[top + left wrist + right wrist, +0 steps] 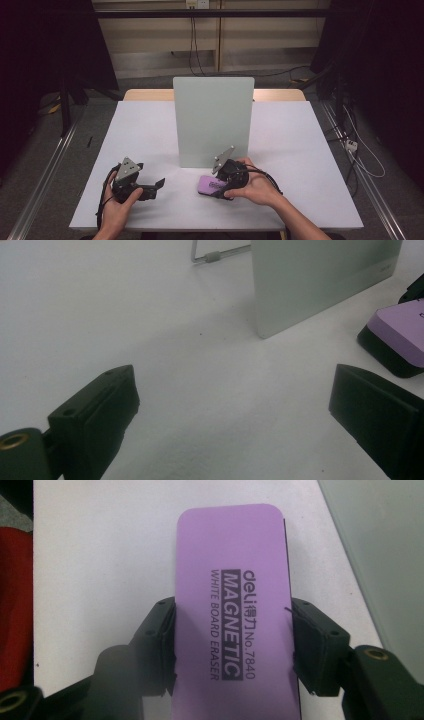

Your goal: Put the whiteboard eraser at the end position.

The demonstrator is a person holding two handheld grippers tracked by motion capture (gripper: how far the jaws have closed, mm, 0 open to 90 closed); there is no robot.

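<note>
Now R gripper [232,645] tight on purple eraser [230,575]; L gripper [235,405] wide, empty.

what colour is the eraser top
Purple, with black print, on the eraser; it shows best in the right gripper view.

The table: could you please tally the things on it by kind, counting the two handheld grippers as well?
Eraser, purple: 1
Upright board, grey-white: 1
Grippers: 2, the left gripper and the right gripper
Total: 4

upright board [213,120] blocks table's middle
</note>
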